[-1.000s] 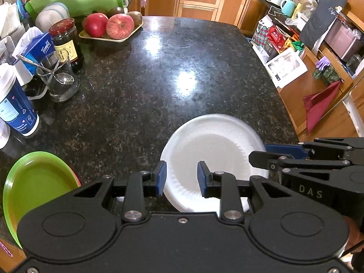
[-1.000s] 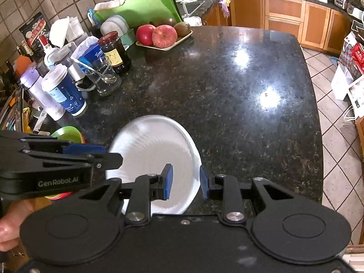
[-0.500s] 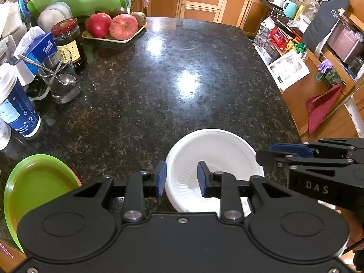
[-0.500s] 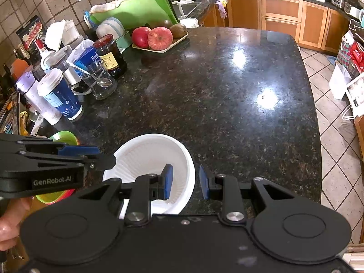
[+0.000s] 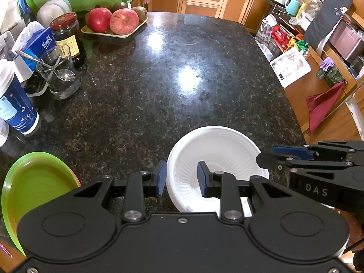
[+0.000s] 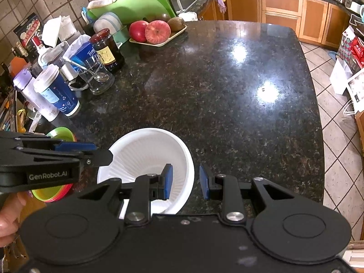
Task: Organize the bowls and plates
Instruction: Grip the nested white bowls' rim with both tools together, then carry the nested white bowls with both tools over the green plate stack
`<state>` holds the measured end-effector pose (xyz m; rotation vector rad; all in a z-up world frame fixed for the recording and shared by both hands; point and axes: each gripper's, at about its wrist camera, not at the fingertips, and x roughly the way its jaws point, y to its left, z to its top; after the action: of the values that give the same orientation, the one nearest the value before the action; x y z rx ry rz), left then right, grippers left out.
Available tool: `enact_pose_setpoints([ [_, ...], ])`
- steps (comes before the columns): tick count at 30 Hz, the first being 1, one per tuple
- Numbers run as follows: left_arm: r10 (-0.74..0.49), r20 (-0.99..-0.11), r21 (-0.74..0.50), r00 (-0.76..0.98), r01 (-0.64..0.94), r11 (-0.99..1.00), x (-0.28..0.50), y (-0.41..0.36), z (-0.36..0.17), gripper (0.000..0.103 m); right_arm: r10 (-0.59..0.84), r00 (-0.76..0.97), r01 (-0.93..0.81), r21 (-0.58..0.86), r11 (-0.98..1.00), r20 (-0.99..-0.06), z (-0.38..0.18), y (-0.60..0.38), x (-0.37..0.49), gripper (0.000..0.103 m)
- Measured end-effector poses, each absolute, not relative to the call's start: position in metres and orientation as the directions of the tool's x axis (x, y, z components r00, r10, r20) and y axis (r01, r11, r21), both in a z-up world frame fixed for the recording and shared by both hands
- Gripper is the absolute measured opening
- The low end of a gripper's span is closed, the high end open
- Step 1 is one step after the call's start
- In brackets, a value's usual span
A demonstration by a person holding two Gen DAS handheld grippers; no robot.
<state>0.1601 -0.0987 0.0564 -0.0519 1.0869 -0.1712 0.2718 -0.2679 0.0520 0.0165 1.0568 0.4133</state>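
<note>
Both views now show the white bowl (image 5: 218,157) lower and closer to the camera than a second ago, when only a flat white plate filled that spot; the bowl seems to sit where the plate was, probably on top of it, though the plate itself is hidden. That would mean one stacking step is about done. The left gripper (image 5: 180,178) straddles the bowl's left rim, jaws apart with a clear gap. The right gripper (image 6: 185,182) straddles its right rim, jaws likewise apart and not pinching.

The bowl is thin, ribbed, disposable-looking, upright on the desk (image 5: 159,95) at its near edge. Left of the bowl, green plates (image 5: 34,186) sit stacked over a red one.
</note>
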Motion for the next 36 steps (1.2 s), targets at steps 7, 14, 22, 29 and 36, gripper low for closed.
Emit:
enact_pose_setpoints([
  [7, -0.163, -0.878, -0.129, 0.451, 0.106, 0.986, 0.163, -0.095, 0.055, 0.037, 0.341, 0.409, -0.33, 0.211, 0.92, -0.846, 0.049, -0.266, 0.275, 0.029],
  [14, -0.164, -0.886, -0.133, 0.433, 0.101, 0.986, 0.166, -0.095, 0.048, 0.037, 0.331, 0.394, -0.333, 0.202, 0.921, -0.858, 0.04, -0.261, 0.278, 0.029],
  [22, -0.165, -0.894, -0.136, 0.417, 0.099, 0.986, 0.169, -0.094, 0.04, 0.037, 0.3, 0.392, -0.328, 0.172, 0.929, -0.87, 0.029, -0.254, 0.281, 0.029],
  [29, -0.169, -0.907, -0.144, 0.386, 0.093, 0.985, 0.171, -0.097, 0.028, 0.037, 0.299, 0.364, -0.324, 0.181, 0.929, -0.882, 0.017, -0.252, 0.285, 0.029],
  [36, -0.176, -0.908, -0.158, 0.381, 0.079, 0.984, 0.172, -0.096, 0.021, 0.037, 0.311, 0.337, -0.318, 0.204, 0.926, -0.889, 0.006, -0.251, 0.289, 0.029],
])
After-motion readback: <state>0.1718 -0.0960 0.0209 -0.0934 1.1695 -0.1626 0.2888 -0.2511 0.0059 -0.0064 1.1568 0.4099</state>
